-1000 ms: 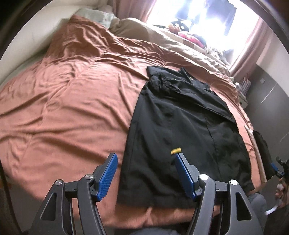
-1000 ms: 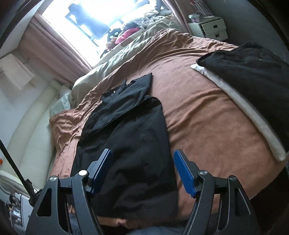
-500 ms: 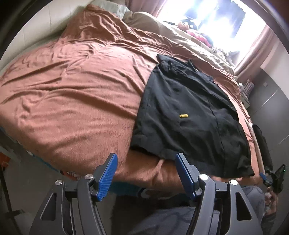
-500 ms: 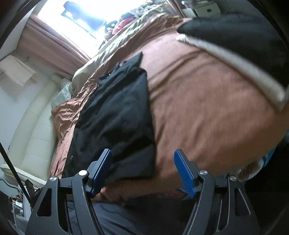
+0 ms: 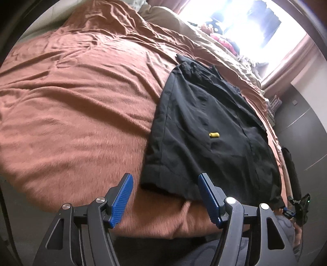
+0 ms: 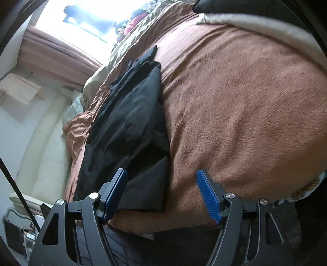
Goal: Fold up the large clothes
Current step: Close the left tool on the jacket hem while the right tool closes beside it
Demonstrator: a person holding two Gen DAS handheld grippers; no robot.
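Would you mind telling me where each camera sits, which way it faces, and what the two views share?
Left wrist: on the left gripper, jaws open, facing over the bed's near edge at the black garment; the right gripper shows far right.
Right wrist: on the right gripper, jaws open, facing the garment's near right corner; no hand shows.
Shared: garment, brown blanket, bright window.

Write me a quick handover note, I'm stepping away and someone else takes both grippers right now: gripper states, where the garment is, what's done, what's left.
Left hand-held gripper: open, nothing between its pads, lined up with the garment's near left corner.
Right hand-held gripper: open, empty, lined up with the near right corner.
Black garment: lies lengthwise on the brown blanket, sides apparently already folded in to a narrow strip, its near hem at the bed's edge. A small yellow tag lies on top.
Folded pile: black and cream, at the far right of the bed.
Done: probably the side folds.
Left: grasp both near corners, fold the hem toward the collar end.
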